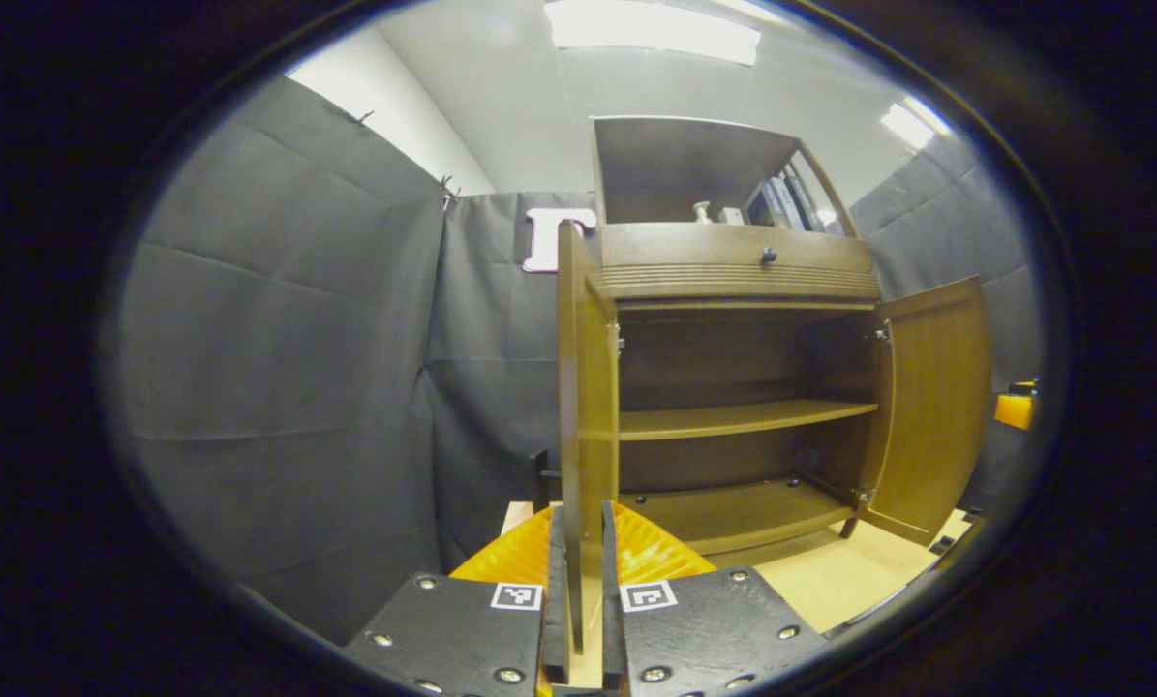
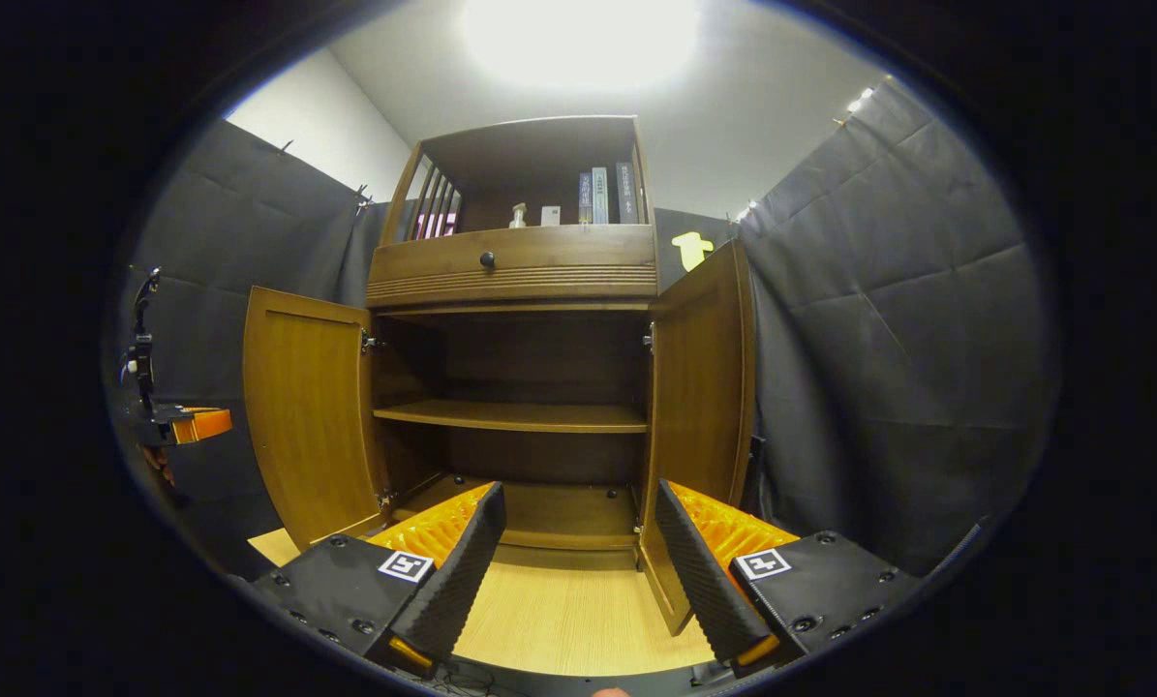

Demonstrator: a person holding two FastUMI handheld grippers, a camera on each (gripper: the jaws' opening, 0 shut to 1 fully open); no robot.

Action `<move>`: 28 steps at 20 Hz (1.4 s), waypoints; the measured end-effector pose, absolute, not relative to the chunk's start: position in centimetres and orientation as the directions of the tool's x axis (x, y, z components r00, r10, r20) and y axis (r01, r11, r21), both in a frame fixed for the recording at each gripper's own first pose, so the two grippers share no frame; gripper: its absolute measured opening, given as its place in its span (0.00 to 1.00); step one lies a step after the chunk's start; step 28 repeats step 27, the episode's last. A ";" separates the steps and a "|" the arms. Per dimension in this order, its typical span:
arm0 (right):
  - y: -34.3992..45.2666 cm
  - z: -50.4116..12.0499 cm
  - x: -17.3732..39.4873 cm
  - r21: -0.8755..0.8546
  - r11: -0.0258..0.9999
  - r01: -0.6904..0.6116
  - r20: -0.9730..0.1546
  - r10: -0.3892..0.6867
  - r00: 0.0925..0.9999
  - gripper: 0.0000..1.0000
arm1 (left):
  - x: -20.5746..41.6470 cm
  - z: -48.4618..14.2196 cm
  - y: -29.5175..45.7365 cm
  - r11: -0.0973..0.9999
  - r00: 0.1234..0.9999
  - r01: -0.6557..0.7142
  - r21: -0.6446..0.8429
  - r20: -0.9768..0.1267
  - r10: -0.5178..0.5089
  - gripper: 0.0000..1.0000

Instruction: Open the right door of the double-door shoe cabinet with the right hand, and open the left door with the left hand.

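Since both doors already stand wide, you're basically at the let-go stage.

Your left tongs (image 1: 578, 581) are pinched on the edge of the left door (image 1: 586, 407), which is swung out from the shoe cabinet (image 1: 733, 261) and seen edge-on in the left gripper view. Your right tongs (image 2: 573, 571) are spread apart, holding nothing, just beside the bottom corner of the right door (image 2: 699, 387). If I were you I'd ease the fingers off straight and pull back along the door's edge, no twisting, so it doesn't swing shut. Shelves inside look bare, cabinet sits on the desk (image 2: 559, 620).
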State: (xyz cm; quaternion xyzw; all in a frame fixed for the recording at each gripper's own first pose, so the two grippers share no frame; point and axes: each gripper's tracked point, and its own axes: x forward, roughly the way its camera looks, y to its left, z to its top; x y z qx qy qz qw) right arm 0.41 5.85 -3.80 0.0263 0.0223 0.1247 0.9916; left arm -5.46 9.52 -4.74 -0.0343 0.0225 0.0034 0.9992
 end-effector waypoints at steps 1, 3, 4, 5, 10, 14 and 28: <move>5.5 -3.6 0.1 0.056 0.968 -0.246 -0.034 0.248 0.968 0.93 | -6.2 -4.2 8.9 0.997 0.999 -0.006 -0.070 -0.042 0.003 0.17; 4.7 -3.4 -0.7 0.052 0.968 -0.244 -0.028 0.245 0.969 0.93 | -7.2 -3.5 8.2 0.997 0.999 -0.004 -0.073 -0.035 0.002 0.17; 4.4 -3.4 -1.2 0.051 0.968 -0.244 -0.026 0.246 0.969 0.98 | -7.8 -3.3 7.7 0.997 0.999 -0.004 -0.076 -0.032 0.002 0.17; 4.0 -3.4 -1.5 0.051 0.969 -0.243 -0.027 0.245 0.969 0.98 | -8.2 -3.2 7.5 0.997 1.000 -0.005 -0.078 -0.029 0.003 0.17; 2.6 -3.5 -2.9 0.058 0.970 -0.235 -0.023 0.237 0.971 0.98 | -10.8 -2.2 5.6 0.998 1.000 -0.006 -0.065 -0.015 0.005 0.12; 1.7 -3.3 -3.4 0.062 0.971 -0.231 -0.017 0.232 0.973 0.93 | -12.1 -1.6 5.1 0.997 1.000 -0.022 -0.069 -0.009 0.021 0.17; 0.7 -3.4 -3.3 0.064 0.973 -0.223 -0.015 0.225 0.974 0.98 | -13.1 -1.3 4.7 0.997 0.998 -0.055 -0.054 -0.009 0.054 0.41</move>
